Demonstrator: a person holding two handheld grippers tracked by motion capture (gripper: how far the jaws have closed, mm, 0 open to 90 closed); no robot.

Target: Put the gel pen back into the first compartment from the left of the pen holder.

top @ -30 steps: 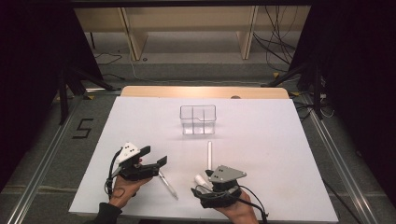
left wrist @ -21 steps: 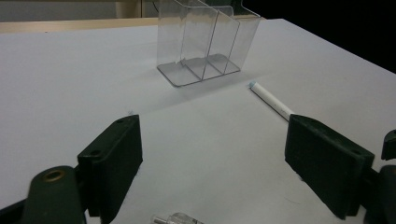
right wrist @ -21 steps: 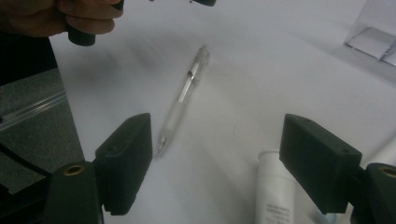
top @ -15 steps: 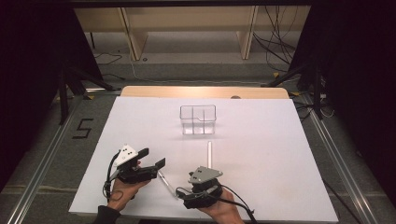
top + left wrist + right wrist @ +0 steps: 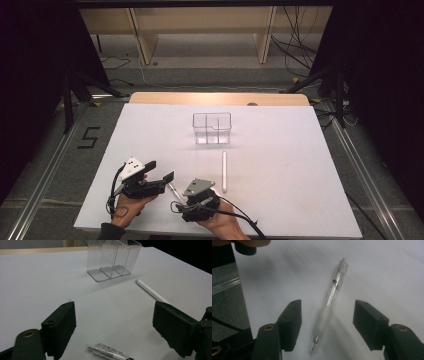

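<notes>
— Where are the hands?

— Both low at the near edge of the table. The left gripper is at the near left with its jaws spread wide and nothing between them. The right gripper is just beside it, also spread.

— And the pen?

— A clear pen lies flat on the white top, between the two grippers. In the right gripper view it runs up through the gap between the jaws, touching neither. In the left gripper view one end of it lies low down, between the jaws.

— Anything else on the table?

— A white marker lies flat, a little right of the grippers and apart from them. Past it, near the middle, stands a clear organizer, upright, with dividers inside.
</notes>
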